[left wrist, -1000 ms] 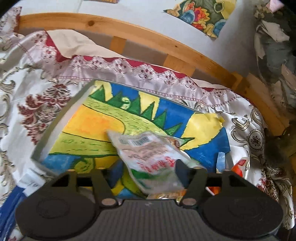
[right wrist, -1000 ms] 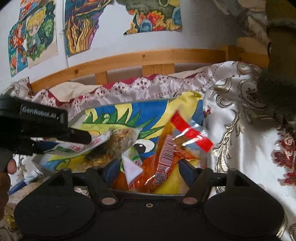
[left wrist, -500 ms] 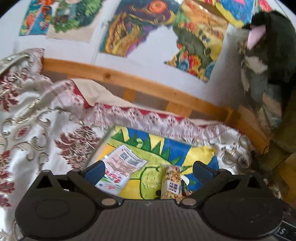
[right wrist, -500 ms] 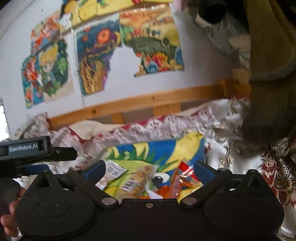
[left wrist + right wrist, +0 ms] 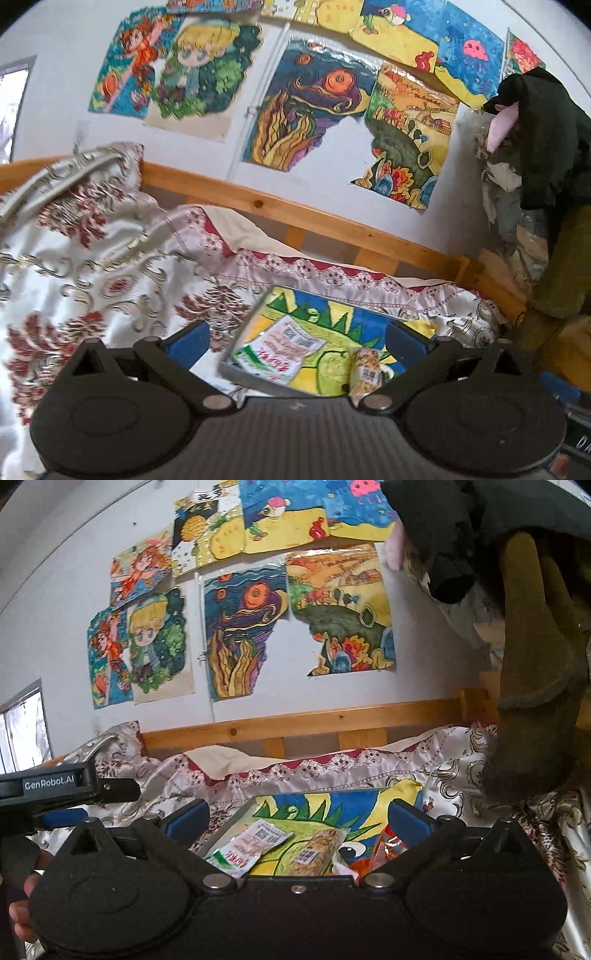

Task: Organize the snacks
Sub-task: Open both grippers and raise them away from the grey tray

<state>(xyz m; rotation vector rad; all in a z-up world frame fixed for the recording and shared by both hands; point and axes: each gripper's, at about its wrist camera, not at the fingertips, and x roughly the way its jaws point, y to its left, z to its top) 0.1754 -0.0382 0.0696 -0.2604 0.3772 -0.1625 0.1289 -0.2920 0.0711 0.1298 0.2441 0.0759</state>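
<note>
The left hand-held gripper (image 5: 297,338) had its jaws wide apart with nothing between them, and the right hand-held gripper (image 5: 298,818) was the same; both had just been opening. The snacks lay on a flat board with a bright painted picture (image 5: 354,319), and the board lay on the bed. The left wrist view showed a white snack packet (image 5: 280,349) near the board's left edge and a speckled snack bar (image 5: 365,369) beside it, a little apart. Only the right wrist view showed the red and orange snack bag (image 5: 386,845), which lay just to the right of the speckled snack bar (image 5: 319,851), and partly behind the gripper's body. That view also showed the white snack packet (image 5: 251,843) and the painted board (image 5: 332,805). It showed the left hand-held gripper (image 5: 92,788) from the side too, far left, with a bit of the person's hand (image 5: 22,908) under it. A flowery white and red bedspread (image 5: 92,266) covered the bed, and a wooden bed rail (image 5: 295,218) ran behind it. Many colourful drawings (image 5: 306,110) were stuck on the white wall. Dark clothes (image 5: 535,709) hung down on the right, close to the board, and hid part of the bedspread.
</note>
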